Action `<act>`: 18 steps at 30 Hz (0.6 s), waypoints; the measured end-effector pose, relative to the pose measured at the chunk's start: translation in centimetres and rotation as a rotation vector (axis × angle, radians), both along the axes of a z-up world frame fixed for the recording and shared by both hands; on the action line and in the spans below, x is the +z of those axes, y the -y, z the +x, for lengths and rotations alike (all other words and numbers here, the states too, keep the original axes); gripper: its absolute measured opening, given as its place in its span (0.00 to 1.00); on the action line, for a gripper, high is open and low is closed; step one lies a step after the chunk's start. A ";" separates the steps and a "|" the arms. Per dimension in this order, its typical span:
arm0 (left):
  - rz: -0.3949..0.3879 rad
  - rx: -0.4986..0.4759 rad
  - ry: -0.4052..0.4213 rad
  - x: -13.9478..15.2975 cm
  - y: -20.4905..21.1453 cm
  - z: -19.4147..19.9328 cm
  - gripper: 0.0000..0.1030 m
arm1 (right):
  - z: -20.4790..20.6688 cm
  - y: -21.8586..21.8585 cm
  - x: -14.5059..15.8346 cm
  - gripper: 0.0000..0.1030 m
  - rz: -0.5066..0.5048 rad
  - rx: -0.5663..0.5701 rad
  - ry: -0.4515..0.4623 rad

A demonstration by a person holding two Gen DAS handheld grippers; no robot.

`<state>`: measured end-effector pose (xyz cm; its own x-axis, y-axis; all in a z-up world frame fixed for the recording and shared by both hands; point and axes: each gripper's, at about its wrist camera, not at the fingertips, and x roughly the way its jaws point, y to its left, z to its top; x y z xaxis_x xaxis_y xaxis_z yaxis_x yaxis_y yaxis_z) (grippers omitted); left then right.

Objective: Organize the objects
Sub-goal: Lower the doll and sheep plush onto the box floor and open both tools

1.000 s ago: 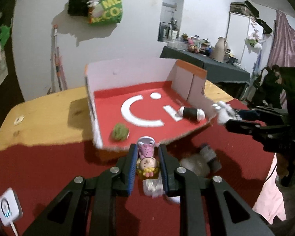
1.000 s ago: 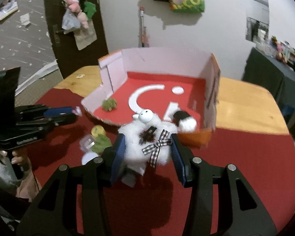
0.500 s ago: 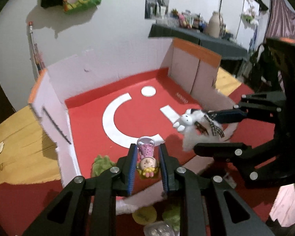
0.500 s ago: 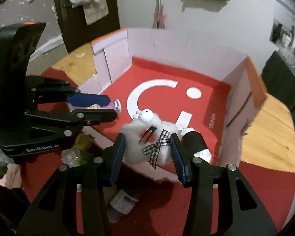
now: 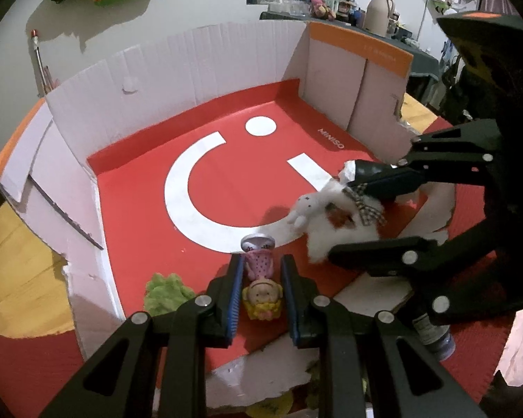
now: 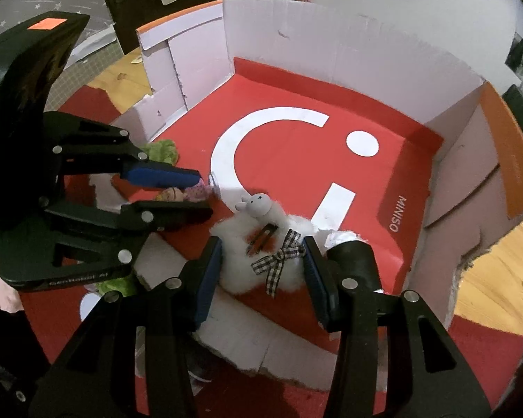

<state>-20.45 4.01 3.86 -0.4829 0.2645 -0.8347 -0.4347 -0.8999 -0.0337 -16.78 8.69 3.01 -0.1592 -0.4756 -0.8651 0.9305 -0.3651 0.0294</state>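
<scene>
Both grippers moved from above red mat to over open box (image 5: 198,69). Left gripper (image 5: 260,271) stayed clamped on small doll (image 5: 261,278), near green toy (image 5: 164,291). Right gripper (image 6: 262,261) stayed clamped on white plush (image 6: 261,244), beside black roll (image 6: 355,257) on box floor.

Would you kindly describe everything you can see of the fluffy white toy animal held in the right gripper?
The fluffy white toy animal is a small plush with a smooth pale head, tiny ears and a cross-stitched eye, and a woolly body. A black-and-white checked bow sits on its front, beside a dark hair-clip-like piece on a reddish patch. The right gripper is shut on its body, blue pads pressing both sides. It hangs low over the red floor of the cardboard box, near the torn front edge, head pointing into the box.
</scene>
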 end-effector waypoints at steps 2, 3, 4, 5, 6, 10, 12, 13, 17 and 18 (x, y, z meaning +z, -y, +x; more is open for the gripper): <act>-0.001 -0.004 0.000 0.0 0.0 0.0 0.22 | -0.2 0.1 -0.3 0.43 0.003 -0.002 0.012; -0.001 -0.006 -0.001 0.0 0.0 0.0 0.22 | -0.3 0.1 -0.3 0.43 0.006 -0.005 0.013; 0.000 -0.007 0.000 0.0 0.0 0.0 0.22 | -0.4 0.1 -0.4 0.43 0.008 -0.004 0.015; 0.001 -0.008 0.002 0.0 0.0 -0.1 0.22 | -0.4 0.1 -0.5 0.44 0.008 -0.002 0.018; 0.001 -0.009 0.004 0.0 0.0 -0.1 0.22 | -0.4 0.2 -0.6 0.44 0.009 -0.001 0.021; 0.000 -0.015 0.011 0.0 0.0 -0.1 0.22 | -0.4 0.3 -0.7 0.45 0.011 0.000 0.016; 0.001 -0.015 0.015 0.0 -0.1 -0.3 0.22 | -0.4 0.4 -0.7 0.45 0.013 0.001 0.011; 0.002 -0.015 0.017 0.0 -0.1 -0.3 0.22 | -0.4 0.4 -0.7 0.45 0.016 0.002 0.012; -0.004 -0.018 0.018 0.0 -0.2 -0.3 0.22 | -0.3 0.4 -0.7 0.45 0.021 0.005 0.005; -0.005 -0.019 0.018 0.0 -0.2 -0.3 0.22 | -0.2 0.4 -0.8 0.45 0.022 0.006 0.002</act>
